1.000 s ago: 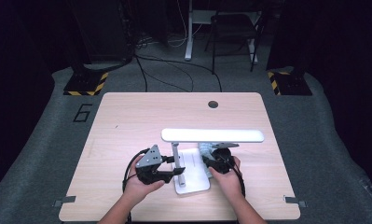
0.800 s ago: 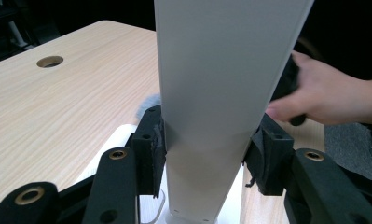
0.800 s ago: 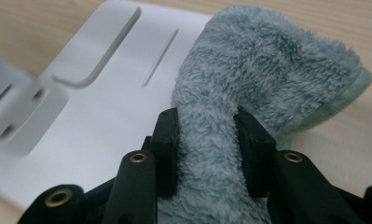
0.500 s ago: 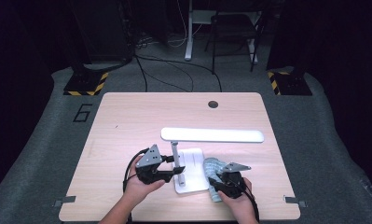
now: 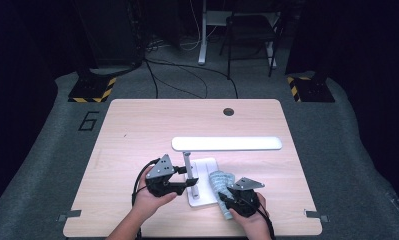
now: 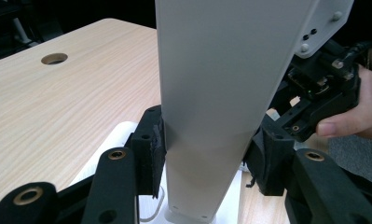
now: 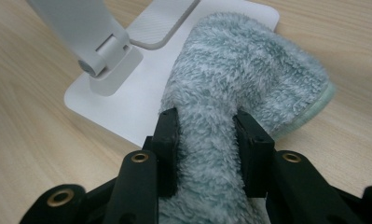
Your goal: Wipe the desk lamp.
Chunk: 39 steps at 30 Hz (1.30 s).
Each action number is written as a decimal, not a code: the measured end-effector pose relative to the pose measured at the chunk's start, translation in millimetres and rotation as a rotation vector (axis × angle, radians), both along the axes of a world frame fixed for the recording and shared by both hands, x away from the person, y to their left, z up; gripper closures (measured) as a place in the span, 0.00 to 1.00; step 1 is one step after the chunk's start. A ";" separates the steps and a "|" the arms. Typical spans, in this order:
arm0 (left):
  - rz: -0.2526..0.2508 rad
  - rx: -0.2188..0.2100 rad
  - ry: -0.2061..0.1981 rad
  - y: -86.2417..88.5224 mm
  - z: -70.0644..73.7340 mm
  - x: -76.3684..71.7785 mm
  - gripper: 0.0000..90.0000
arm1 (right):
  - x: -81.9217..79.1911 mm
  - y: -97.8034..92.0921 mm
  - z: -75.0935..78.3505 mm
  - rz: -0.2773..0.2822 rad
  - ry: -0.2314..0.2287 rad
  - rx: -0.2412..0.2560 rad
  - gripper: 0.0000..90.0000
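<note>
Jaws of both grippers are clamped: the left gripper pinches the upright white stem of the desk lamp, and the right gripper squeezes a fold of the fluffy grey-green cloth.

Largest of all is the tabletop, a light wood slab with a round cable hole near its far edge. On it, toward the person's side, stands the lamp: a long white light bar running left to right above the wood, carried on a slim stem that rises from a flat white base. In the left gripper view the stem stands between the two black jaws, pressed on both flanks just above the base. In the right gripper view the hinge at the foot of the stem sits on the near-left part of the base.

The cloth lies partly on the right side of the base and partly on the bare wood beside it, with its far end rounded and its near end bunched between the right gripper's jaws. The person's left hand wraps the left gripper from below; the right hand holds the other near the tabletop's near edge, just right of the base.
</note>
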State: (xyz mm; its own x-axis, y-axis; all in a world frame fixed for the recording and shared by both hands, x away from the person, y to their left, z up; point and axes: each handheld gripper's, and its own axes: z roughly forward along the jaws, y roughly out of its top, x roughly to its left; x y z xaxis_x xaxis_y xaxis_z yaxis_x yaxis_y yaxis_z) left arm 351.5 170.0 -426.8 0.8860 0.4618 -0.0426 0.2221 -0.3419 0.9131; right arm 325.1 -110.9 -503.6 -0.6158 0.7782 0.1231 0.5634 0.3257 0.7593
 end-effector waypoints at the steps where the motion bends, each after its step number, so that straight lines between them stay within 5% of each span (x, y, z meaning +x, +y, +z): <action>1: 0.001 -0.002 0.002 -0.4 -0.1 -0.3 0.58 | 1.0 -0.2 -0.1 0.000 0.001 0.000 0.72; 8: -0.012 0.010 0.007 2.6 1.4 2.6 0.58 | 11.3 7.8 -1.4 -0.001 -0.053 -0.050 0.72; 13: 0.057 0.015 -0.005 -0.8 1.2 3.4 0.59 | 22.2 9.6 1.6 -0.013 -0.061 -0.038 0.73; 16: 0.073 0.026 -0.011 -0.6 1.9 7.6 0.59 | 21.0 14.7 9.3 0.000 -0.059 -0.001 0.73; 23: 0.115 0.021 -0.014 1.8 1.4 16.7 0.59 | 4.4 39.4 10.8 0.079 -0.051 -0.022 0.70; 27: 0.116 0.022 -0.013 3.6 1.4 17.7 0.59 | 4.0 53.8 4.1 0.130 -0.056 -0.066 0.52; 29: 0.113 0.018 -0.010 6.2 1.1 18.6 0.59 | 2.6 52.1 7.0 0.113 -0.068 -0.046 0.50; 33: 0.113 0.002 0.001 6.1 0.2 18.4 0.59 | -1.0 42.4 9.8 0.128 -0.081 -0.072 0.71; 35: 0.115 0.010 -0.010 4.3 0.5 18.1 0.59 | -1.9 42.1 5.3 0.126 -0.045 -0.055 0.74; 39: 0.119 0.006 -0.008 4.5 0.1 17.7 0.59 | -1.5 52.0 1.7 0.131 -0.056 -0.056 0.76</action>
State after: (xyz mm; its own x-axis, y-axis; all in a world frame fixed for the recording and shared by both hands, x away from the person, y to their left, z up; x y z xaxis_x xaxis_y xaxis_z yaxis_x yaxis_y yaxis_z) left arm 369.1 174.5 -426.7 0.8253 0.5638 -0.0328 0.2544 -0.3192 0.9129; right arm 323.7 -58.9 -501.9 -0.7170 0.6957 0.0442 0.4706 0.4363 0.7669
